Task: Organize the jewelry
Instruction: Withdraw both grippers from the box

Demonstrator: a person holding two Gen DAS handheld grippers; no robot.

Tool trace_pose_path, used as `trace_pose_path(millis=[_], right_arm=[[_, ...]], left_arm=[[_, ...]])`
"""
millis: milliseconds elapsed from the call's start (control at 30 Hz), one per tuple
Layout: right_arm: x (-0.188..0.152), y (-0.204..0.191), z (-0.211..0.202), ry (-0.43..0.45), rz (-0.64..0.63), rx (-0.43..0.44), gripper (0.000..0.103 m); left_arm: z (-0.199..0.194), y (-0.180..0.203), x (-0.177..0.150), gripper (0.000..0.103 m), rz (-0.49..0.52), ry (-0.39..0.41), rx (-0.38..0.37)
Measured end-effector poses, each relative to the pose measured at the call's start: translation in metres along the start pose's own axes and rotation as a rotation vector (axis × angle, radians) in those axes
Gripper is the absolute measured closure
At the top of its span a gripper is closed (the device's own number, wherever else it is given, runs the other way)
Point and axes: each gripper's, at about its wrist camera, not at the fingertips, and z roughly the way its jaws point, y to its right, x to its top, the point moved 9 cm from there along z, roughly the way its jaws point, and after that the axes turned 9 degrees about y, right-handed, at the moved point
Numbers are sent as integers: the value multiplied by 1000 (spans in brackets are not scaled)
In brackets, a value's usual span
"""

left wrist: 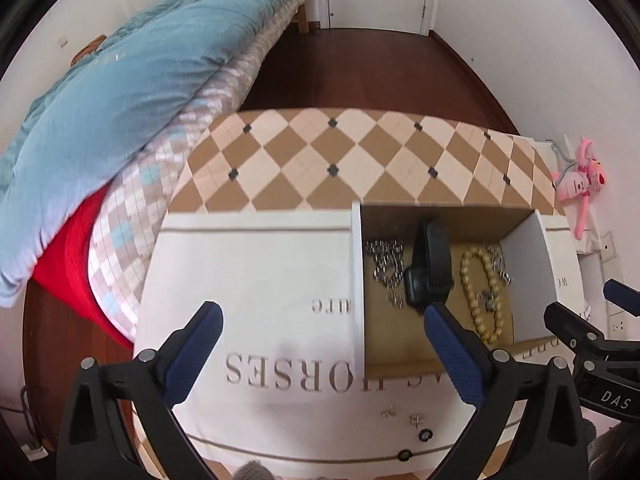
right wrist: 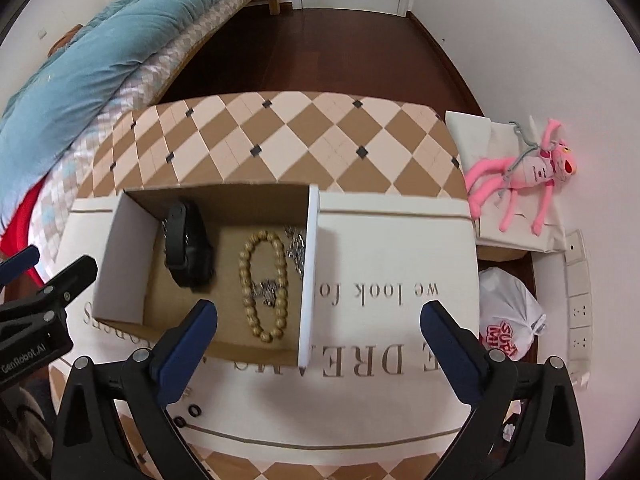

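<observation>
Jewelry lies in the open box [right wrist: 120, 264]: bead bracelet [right wrist: 264, 284], black band [right wrist: 188, 252], silver chains [left wrist: 386, 264]. Both the left gripper [left wrist: 322, 354] and right gripper [right wrist: 318, 350] gape wide, holding nothing. Only the right wrist view shows the white bag [right wrist: 506, 320].

My L wrist cam looks down-fwd over the cloth, box [left wrist: 440, 280] at 2 o'clock, near. My R wrist cam faces the same way, box [right wrist: 208, 264] at 10 o'clock. Both share box, bed [left wrist: 120, 92], floor.
</observation>
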Motion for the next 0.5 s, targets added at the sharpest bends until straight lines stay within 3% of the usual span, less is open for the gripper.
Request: trace_pose_path(millis=[267,500], right_arm=[[-17,0,-10,19,19,0,0],[-16,6,-56,100,47,-6,0]], left_arm=[[-23,5,-12,0,-22,25,-17],[-71,3,-9,0,-32,99,2]])
